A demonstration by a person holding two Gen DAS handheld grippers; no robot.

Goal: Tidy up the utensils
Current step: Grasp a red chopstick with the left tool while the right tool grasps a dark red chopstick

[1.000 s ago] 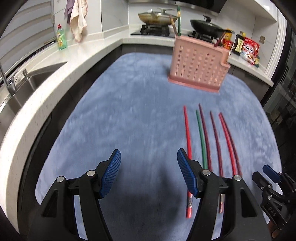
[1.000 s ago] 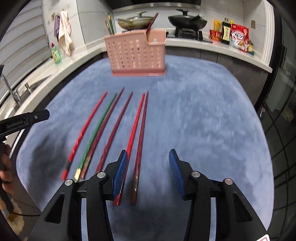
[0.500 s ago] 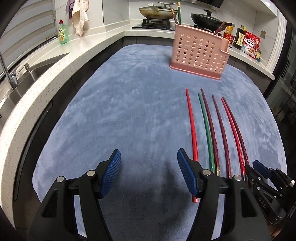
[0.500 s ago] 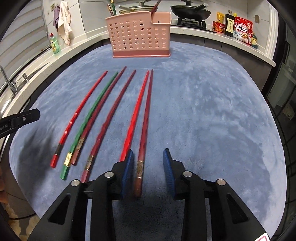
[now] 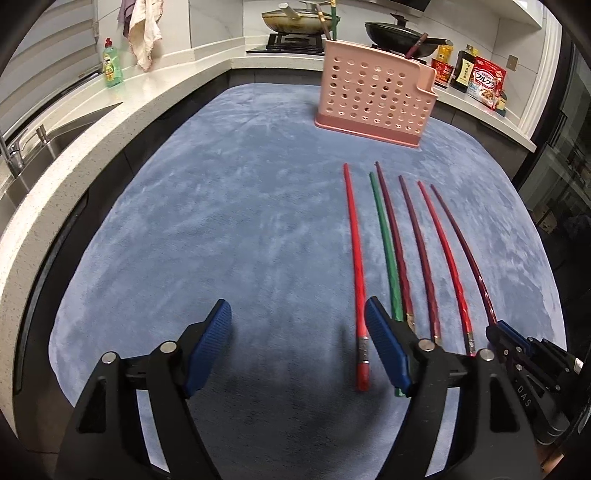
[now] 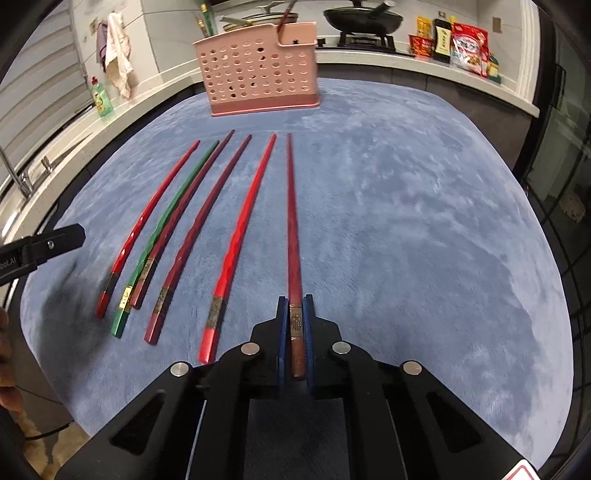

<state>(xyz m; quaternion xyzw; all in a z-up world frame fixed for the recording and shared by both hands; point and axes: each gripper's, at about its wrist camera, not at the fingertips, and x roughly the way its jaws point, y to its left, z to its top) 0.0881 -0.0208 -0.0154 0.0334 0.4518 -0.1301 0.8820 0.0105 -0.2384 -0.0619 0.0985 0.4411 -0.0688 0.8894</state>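
Note:
Several long chopsticks lie side by side on the blue mat point(image 6: 406, 221): a red one point(image 6: 147, 218), a green one point(image 6: 166, 218), dark red ones point(image 6: 199, 218) and a bright red one point(image 6: 240, 229). My right gripper point(image 6: 294, 314) is shut on the handle end of the rightmost dark red chopstick point(image 6: 291, 206), which points toward the pink perforated utensil holder point(image 6: 258, 77). My left gripper point(image 5: 297, 332) is open and empty, low over the mat left of the row; the red chopstick point(image 5: 354, 251) lies just inside its right finger. The holder point(image 5: 373, 96) has chopsticks standing in it.
A white counter point(image 5: 74, 140) with a sink and a green soap bottle point(image 5: 110, 62) runs along the left. Pans on a stove point(image 6: 362, 18) and food packets point(image 6: 465, 44) stand behind the holder. The mat's near edge is close below both grippers.
My right gripper has closed on the rightmost dark red chopstick, which has swung slightly away from the bright red one. My left gripper stays open with the view shifted a little.

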